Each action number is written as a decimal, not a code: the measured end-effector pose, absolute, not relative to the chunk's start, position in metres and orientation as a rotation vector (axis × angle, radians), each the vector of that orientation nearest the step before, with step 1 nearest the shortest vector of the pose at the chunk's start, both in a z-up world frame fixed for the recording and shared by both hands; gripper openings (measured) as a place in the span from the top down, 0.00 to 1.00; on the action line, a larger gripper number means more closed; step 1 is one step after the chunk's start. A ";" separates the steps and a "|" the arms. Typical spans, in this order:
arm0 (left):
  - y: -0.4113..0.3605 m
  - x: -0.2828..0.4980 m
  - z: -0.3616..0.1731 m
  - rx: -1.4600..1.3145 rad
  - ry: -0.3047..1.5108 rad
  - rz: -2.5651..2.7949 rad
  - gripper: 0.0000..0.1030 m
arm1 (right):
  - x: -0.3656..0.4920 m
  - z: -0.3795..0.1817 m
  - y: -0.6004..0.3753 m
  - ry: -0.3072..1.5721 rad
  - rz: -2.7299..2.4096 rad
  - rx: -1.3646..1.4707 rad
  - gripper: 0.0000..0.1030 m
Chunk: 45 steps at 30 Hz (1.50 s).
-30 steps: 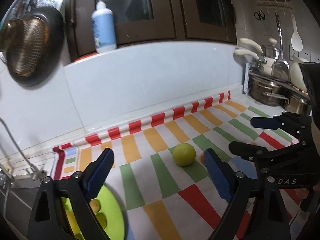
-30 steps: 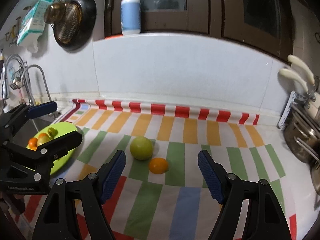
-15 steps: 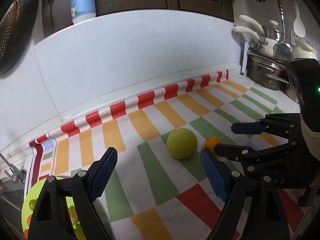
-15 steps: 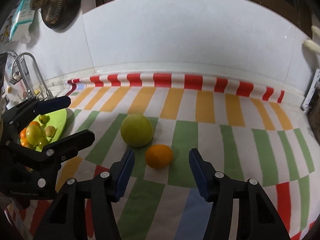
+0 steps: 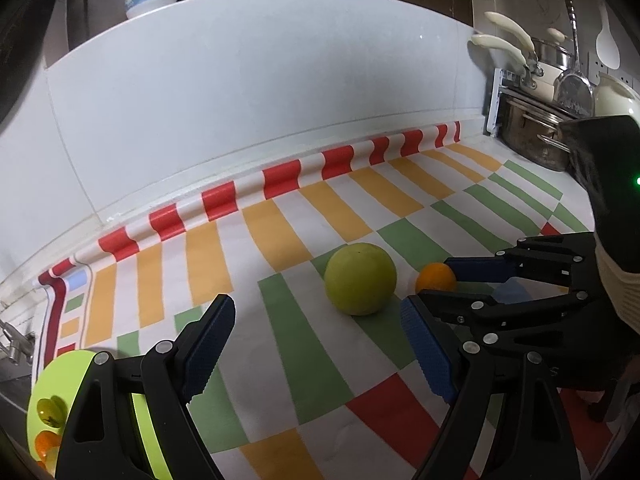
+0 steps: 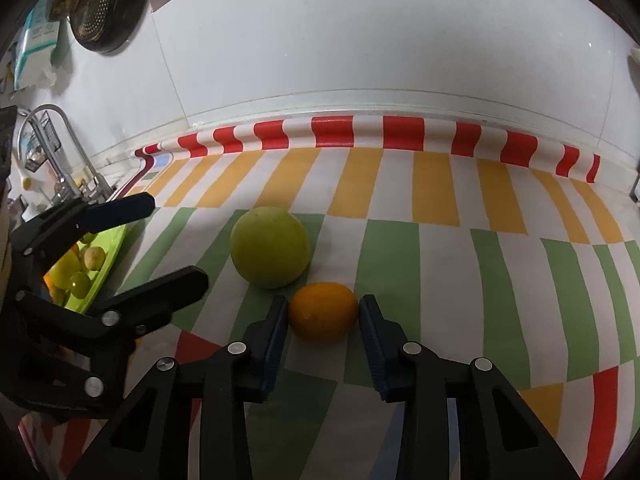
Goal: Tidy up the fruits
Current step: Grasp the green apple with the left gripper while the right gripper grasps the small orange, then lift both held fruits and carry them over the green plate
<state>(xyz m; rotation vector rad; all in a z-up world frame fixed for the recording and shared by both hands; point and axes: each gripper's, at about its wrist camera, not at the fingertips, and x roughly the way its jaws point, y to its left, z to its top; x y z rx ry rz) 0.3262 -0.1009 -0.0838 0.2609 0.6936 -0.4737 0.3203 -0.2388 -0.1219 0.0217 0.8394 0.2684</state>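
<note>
A small orange lies on the striped cloth, right in front of a large green fruit. My right gripper has its blue pads on either side of the orange, very close or just touching it. In the left wrist view the green fruit and the orange lie ahead, and the right gripper reaches in from the right. My left gripper is open and empty, short of the green fruit. A green plate with several small fruits sits at the left.
The white tiled wall runs along the back of the counter. A faucet and sink are at far left. Steel pots and hanging utensils stand at the far right. A strainer hangs on the wall.
Both grippers moved forward and down towards the fruits. The right jaws narrowed from wide open until they flank the orange. The left jaws stayed open.
</note>
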 end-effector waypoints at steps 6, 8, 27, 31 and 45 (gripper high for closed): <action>-0.113 0.338 -0.090 0.247 0.725 -0.491 0.21 | 0.315 -0.116 -0.253 0.817 0.213 0.049 0.64; -0.119 0.344 -0.093 0.239 0.744 -0.507 0.26 | 0.315 -0.115 -0.259 0.804 0.189 0.052 0.64; -0.138 0.358 -0.104 0.227 0.825 -0.536 0.52 | 0.312 -0.111 -0.277 0.781 0.126 0.088 0.64; -0.133 0.347 -0.096 0.221 0.810 -0.530 0.52 | 0.306 -0.104 -0.277 0.767 0.126 0.093 0.64; -0.099 0.292 -0.050 0.166 0.731 -0.470 0.52 | 0.259 -0.065 -0.257 0.696 0.136 0.076 0.64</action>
